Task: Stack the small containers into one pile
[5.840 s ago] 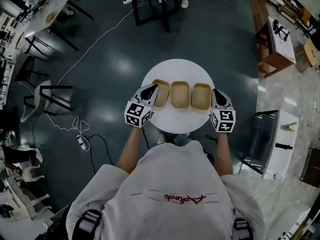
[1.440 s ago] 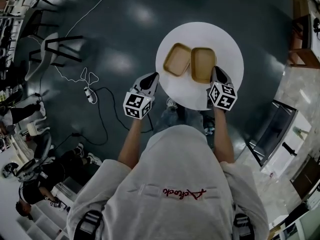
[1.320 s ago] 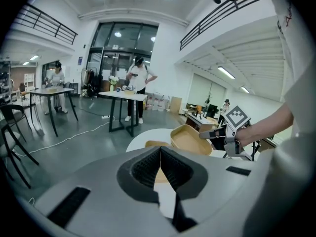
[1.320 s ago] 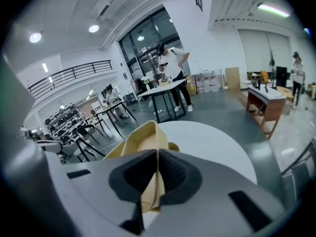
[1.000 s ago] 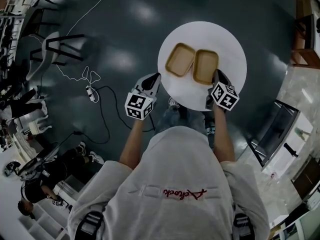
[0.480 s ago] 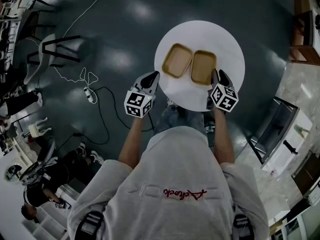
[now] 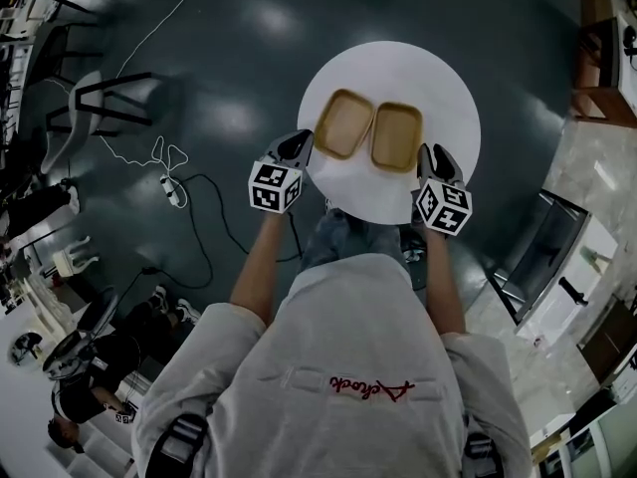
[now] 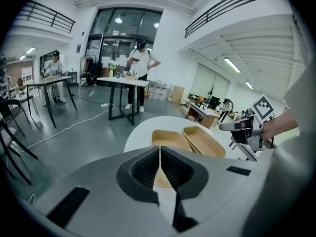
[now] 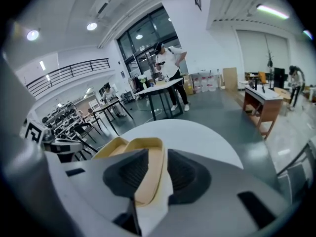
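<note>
Two tan containers lie side by side on the round white table (image 7: 398, 68). The left container (image 7: 343, 124) sits slightly turned; the right container (image 7: 396, 135) touches it. My left gripper (image 7: 291, 149) is shut and empty at the table's near-left edge, just short of the left container (image 8: 168, 138). My right gripper (image 7: 436, 157) is open at the table's near-right edge. In the right gripper view the right container's near rim (image 9: 148, 154) shows in the gap between the jaws (image 9: 159, 158), and the pads do not press on it.
The table stands on a dark floor with a white cable (image 7: 164, 152) and a chair (image 7: 100, 98) to the left. A cabinet (image 7: 542, 257) stands to the right. People stand at tables (image 8: 121, 80) further back in the hall.
The right gripper has drawn back a little from the right container. The left gripper has moved up to the table's edge near the left container.
</note>
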